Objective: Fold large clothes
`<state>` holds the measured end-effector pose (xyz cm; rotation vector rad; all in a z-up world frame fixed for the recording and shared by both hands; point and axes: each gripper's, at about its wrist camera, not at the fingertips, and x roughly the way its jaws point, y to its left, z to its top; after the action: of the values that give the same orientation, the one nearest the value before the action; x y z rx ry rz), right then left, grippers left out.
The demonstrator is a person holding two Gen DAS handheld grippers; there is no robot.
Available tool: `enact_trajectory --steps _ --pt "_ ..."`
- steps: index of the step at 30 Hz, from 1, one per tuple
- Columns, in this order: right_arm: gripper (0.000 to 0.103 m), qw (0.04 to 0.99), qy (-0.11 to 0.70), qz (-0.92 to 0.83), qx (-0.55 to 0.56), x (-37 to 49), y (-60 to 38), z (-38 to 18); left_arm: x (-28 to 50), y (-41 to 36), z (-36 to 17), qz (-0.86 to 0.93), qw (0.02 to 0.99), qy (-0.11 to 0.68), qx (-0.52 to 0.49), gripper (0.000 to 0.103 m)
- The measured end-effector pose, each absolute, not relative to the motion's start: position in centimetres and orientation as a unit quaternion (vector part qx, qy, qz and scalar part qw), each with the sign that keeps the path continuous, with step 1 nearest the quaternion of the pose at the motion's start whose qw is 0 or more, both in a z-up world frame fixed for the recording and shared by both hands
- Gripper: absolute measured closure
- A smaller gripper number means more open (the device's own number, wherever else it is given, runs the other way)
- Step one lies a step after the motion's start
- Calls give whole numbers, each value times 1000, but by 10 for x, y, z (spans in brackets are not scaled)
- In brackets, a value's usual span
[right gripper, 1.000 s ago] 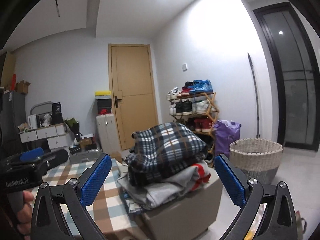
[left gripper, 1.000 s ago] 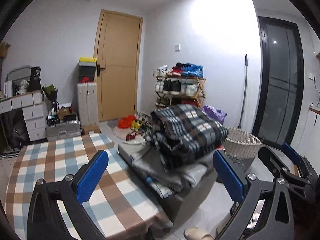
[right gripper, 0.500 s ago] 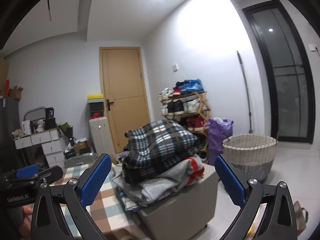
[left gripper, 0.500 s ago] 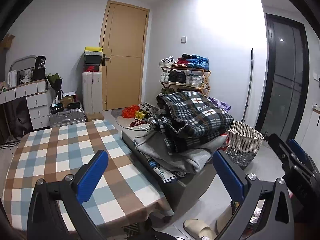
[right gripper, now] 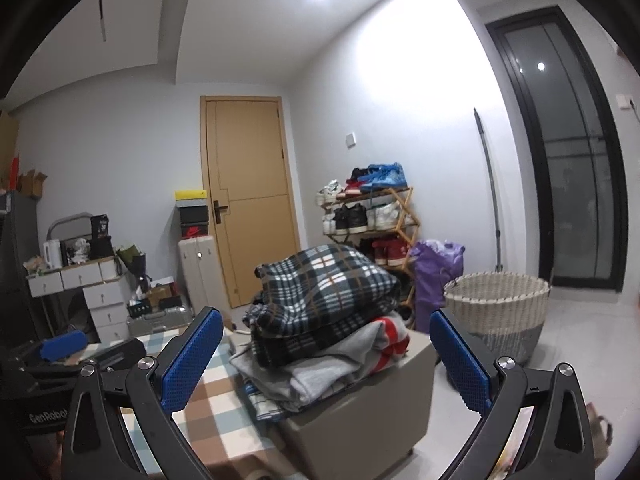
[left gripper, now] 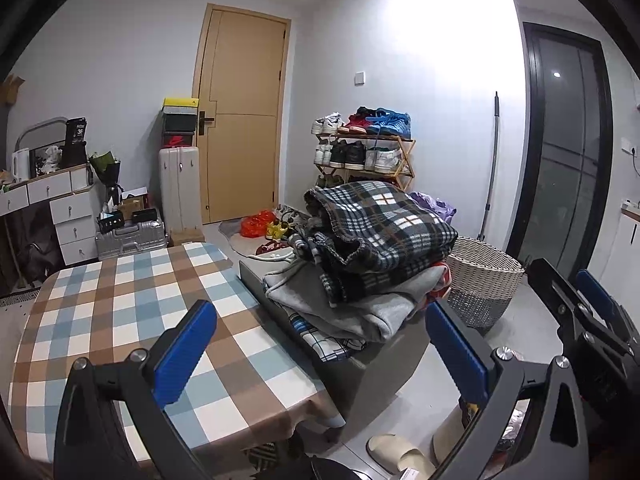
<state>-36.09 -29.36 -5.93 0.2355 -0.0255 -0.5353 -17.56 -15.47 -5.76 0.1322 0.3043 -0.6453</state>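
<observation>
Hovering wide apart and empty, left gripper (left gripper: 320, 344) and right gripper (right gripper: 326, 354) are facing the clothes pile (left gripper: 360, 264) sitting on the grey box (right gripper: 360, 412) beside the checked table's (left gripper: 120, 312) right edge. Pile is looking roughly stacked; how many garments are folded is undeterminable, table is carrying no garment.

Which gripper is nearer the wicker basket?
Right gripper: the wicker basket sits just beyond its right finger. Left gripper is further left, over the checked table.
</observation>
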Motion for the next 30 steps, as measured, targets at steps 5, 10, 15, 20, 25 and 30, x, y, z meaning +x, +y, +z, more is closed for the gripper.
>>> enact_trajectory --steps 5,10,15,20,25,30 --pt "0 948 -8 -289 132 -362 -292 -60 -178 -155 -58 -319 934 148 67 1" --pt "0 943 -4 -295 153 -362 -291 -58 -176 -154 -58 -320 933 153 63 1" --pt "0 938 -3 -303 166 -362 -293 -60 -175 -152 -57 -323 931 157 62 1" --pt "0 941 -1 -290 176 -361 -295 -60 -175 -153 -57 -324 931 157 61 1" --pt "0 937 -18 -279 207 -369 -302 -59 -175 -153 -58 -326 929 160 68 1" --pt "0 937 -28 -276 214 -375 -303 -57 -175 -153 -58 -327 929 161 67 1"
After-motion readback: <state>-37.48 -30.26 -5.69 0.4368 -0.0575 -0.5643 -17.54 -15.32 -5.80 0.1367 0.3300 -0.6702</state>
